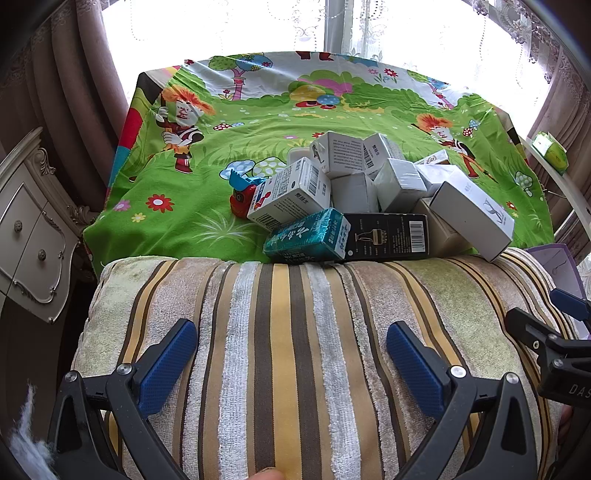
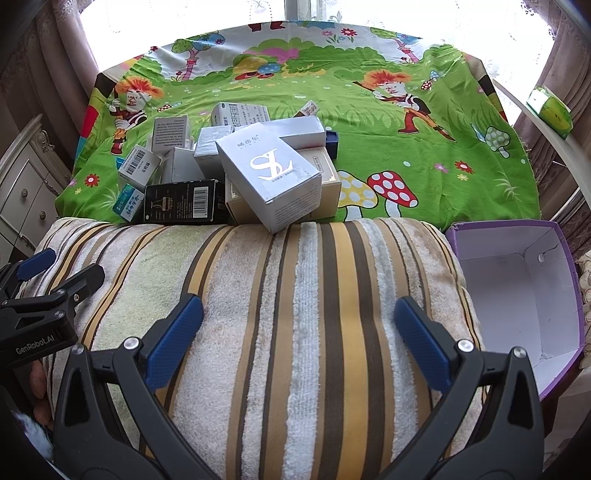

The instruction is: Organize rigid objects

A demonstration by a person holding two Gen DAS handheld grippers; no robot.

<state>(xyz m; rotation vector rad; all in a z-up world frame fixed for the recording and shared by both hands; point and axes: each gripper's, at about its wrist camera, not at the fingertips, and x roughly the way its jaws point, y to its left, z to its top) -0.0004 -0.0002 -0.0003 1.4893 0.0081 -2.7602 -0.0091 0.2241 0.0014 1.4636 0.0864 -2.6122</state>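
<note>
Both claws, left [image 1: 291,363] & right [image 2: 299,341], wide apart, empty, over towel [image 2: 295,295]. Box pile [image 2: 229,173] at 11 o'clock. Light, stiff card; I'd pinch silver box [image 2: 271,181] across narrow faces.

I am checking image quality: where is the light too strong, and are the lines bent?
Left wrist view: the bright window behind the cartoon-printed green cloth is blown out white; the striped towel bulges from fisheye distortion. Right wrist view: same glare, and the silver box with large letters stays sharp.
</note>
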